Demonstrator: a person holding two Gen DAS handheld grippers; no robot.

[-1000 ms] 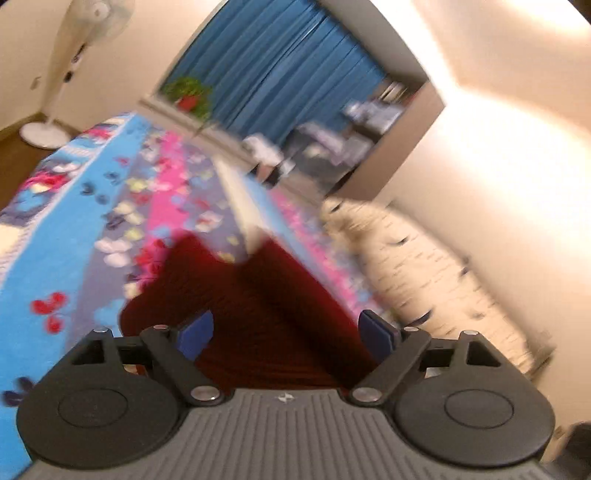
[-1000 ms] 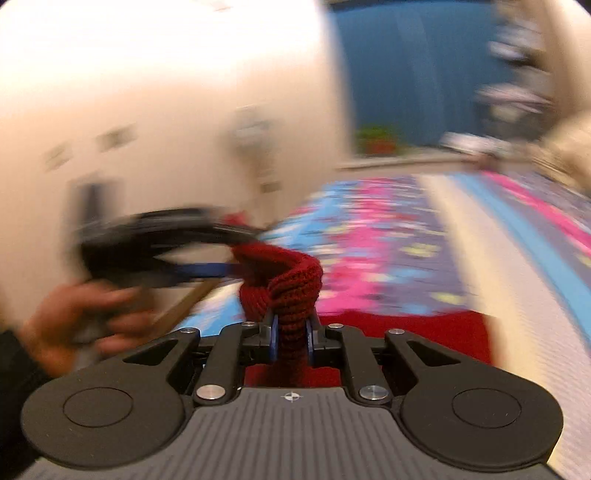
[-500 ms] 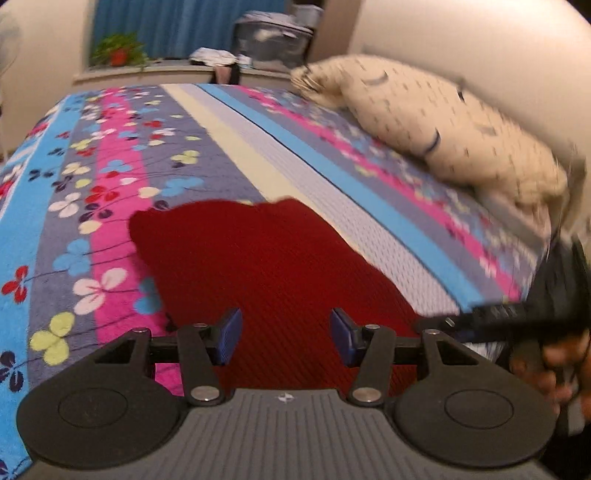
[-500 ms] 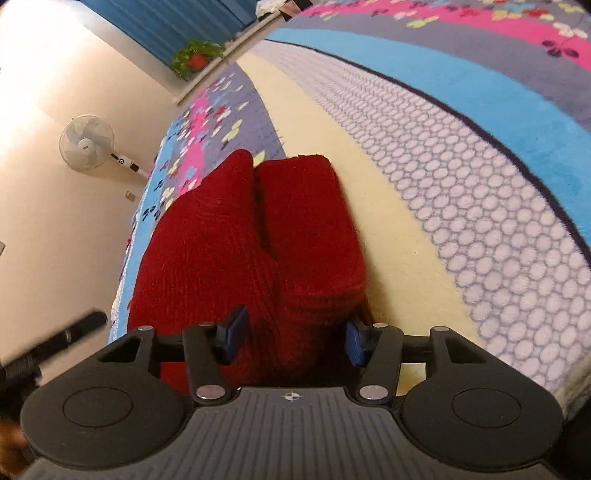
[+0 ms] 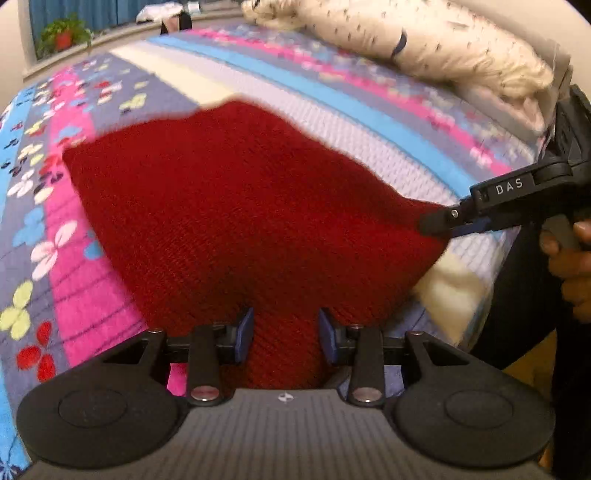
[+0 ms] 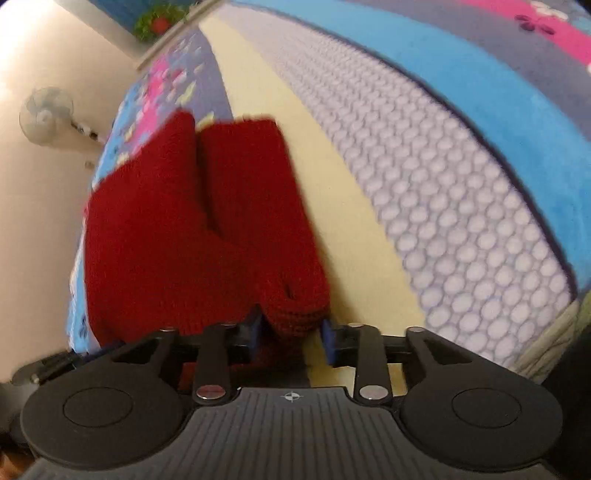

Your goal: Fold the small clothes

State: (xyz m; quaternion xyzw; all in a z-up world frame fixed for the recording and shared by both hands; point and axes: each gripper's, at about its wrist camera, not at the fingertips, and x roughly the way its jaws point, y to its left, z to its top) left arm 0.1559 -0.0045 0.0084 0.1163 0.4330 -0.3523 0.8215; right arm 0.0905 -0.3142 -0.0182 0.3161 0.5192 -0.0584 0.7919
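Observation:
A dark red knitted garment (image 5: 236, 206) lies spread on the patterned bedspread (image 5: 66, 280). My left gripper (image 5: 285, 334) is partly open, its blue pads either side of the garment's near edge, not clamped. In the right wrist view the garment (image 6: 173, 236) shows two folded parts side by side. My right gripper (image 6: 291, 334) is partly open with a rolled corner of the knit between its pads, not clamped. The right gripper also shows in the left wrist view (image 5: 439, 223), at the garment's right corner.
A cream speckled pillow (image 5: 424, 40) lies at the far right of the bed. A potted plant (image 5: 62, 33) stands on the sill beyond the bed. A standing fan (image 6: 44, 114) is by the wall. The bed edge (image 6: 546, 350) runs close on my right.
The right gripper let go of the bunched knit and now sits partly open at the garment's corner on the bed. The left gripper narrowed and came down to the garment's near edge.

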